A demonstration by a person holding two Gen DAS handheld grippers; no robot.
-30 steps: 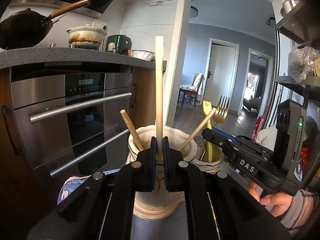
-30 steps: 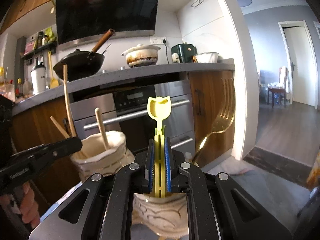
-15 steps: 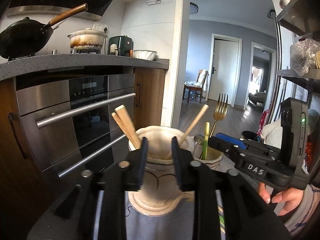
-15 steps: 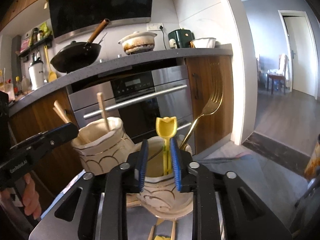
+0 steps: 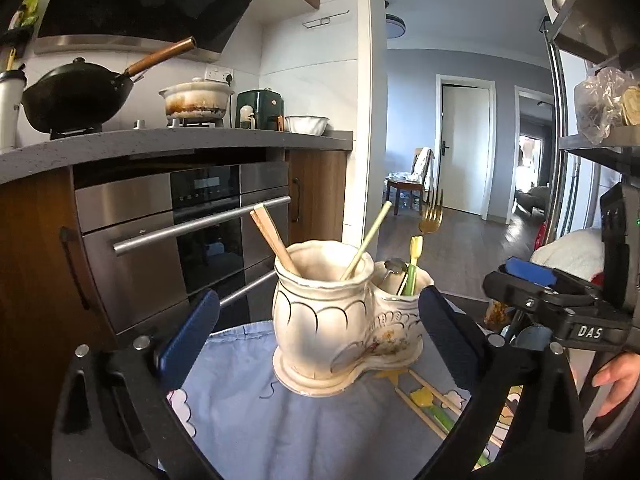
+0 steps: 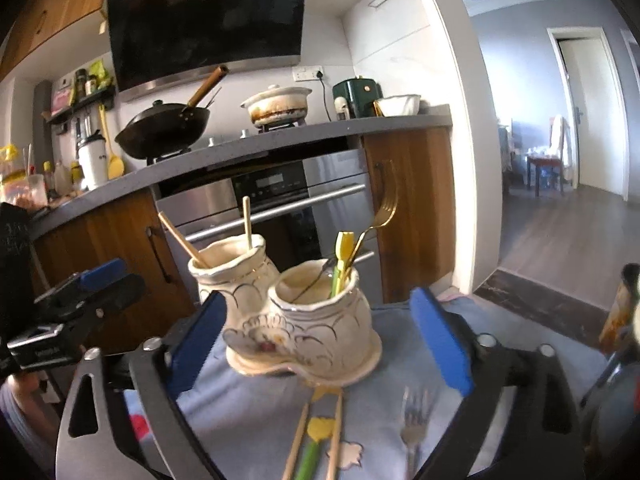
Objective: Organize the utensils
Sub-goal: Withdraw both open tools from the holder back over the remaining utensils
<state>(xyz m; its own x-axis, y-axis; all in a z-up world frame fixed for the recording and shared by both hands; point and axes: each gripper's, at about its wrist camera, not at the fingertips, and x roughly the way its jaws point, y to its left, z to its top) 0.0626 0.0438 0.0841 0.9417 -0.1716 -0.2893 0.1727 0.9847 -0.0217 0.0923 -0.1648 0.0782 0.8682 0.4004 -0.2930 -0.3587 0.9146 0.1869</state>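
A cream ceramic double-pot holder (image 5: 324,320) (image 6: 308,320) stands on a blue cloth (image 5: 256,420). Its taller pot holds wooden chopsticks (image 5: 272,240) (image 6: 180,240). Its smaller pot holds a yellow-green tulip utensil (image 5: 412,264) (image 6: 342,260), a gold fork (image 6: 376,220) and a spoon. My left gripper (image 5: 320,336) is open and empty in front of the holder. My right gripper (image 6: 320,344) is open and empty, its jaws either side of the holder. On the cloth lie two chopsticks (image 6: 298,440), another tulip utensil (image 6: 316,440) and a silver fork (image 6: 412,428).
A kitchen counter (image 5: 160,140) with a wok (image 5: 76,96), clay pot and green appliance stands behind, above a steel oven (image 5: 192,240). A metal shelf rack (image 5: 592,148) stands at the right. A doorway opens to a hallway (image 6: 560,220).
Both grippers opened wide and drew back from the holder. The left let go of a chopstick into the taller pot; the right let go of the tulip utensil into the smaller pot.
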